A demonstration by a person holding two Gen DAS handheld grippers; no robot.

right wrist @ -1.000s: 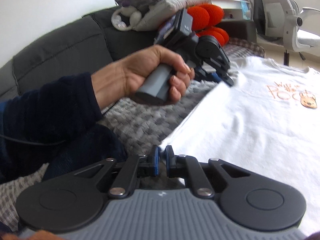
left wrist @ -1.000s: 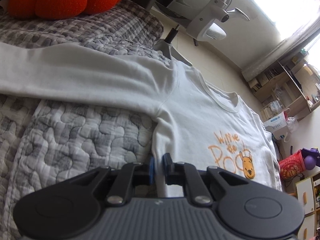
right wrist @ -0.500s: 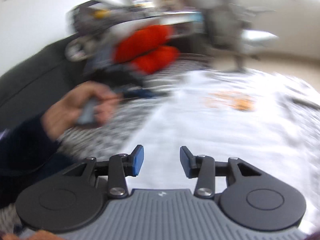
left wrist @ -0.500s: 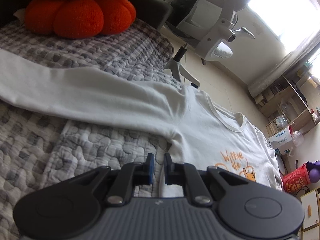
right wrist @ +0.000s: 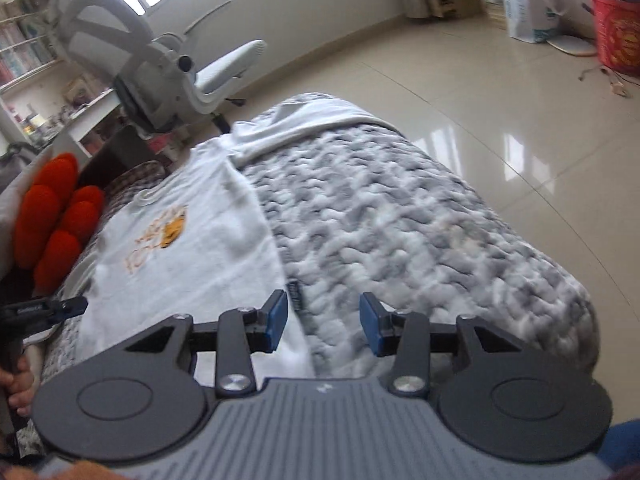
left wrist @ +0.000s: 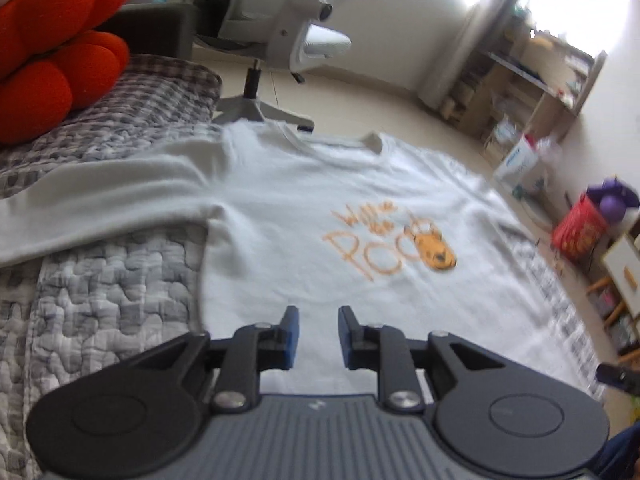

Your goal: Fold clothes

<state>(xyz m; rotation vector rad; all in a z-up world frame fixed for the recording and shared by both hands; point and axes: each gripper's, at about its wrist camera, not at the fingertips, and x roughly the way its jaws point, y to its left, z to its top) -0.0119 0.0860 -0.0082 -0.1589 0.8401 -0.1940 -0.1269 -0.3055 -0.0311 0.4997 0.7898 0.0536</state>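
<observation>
A white long-sleeved shirt [left wrist: 304, 208] with an orange print lies flat, face up, on a grey quilted cover [left wrist: 100, 280]. Its left sleeve [left wrist: 104, 188] stretches out to the left. My left gripper [left wrist: 314, 336] is open and empty above the shirt's lower hem. In the right wrist view the shirt [right wrist: 200, 240] lies to the left, with its other sleeve [right wrist: 304, 124] at the far end. My right gripper [right wrist: 324, 320] is open and empty over the shirt's right bottom corner and the quilt [right wrist: 400, 232]. The left gripper's tip [right wrist: 48, 308] shows at the left edge.
An orange pumpkin cushion [left wrist: 52, 52] sits at the far left of the quilt. A white office chair [left wrist: 288, 40] stands on the tiled floor beyond the shirt's collar. A red box [left wrist: 580, 228] and shelves stand by the right wall. The quilt drops off to the floor [right wrist: 500, 92] on the right.
Both grippers have opened and let go of the shirt's hem. The left view has swung right over the shirt's body. The right gripper has swung right, over the shirt's right edge.
</observation>
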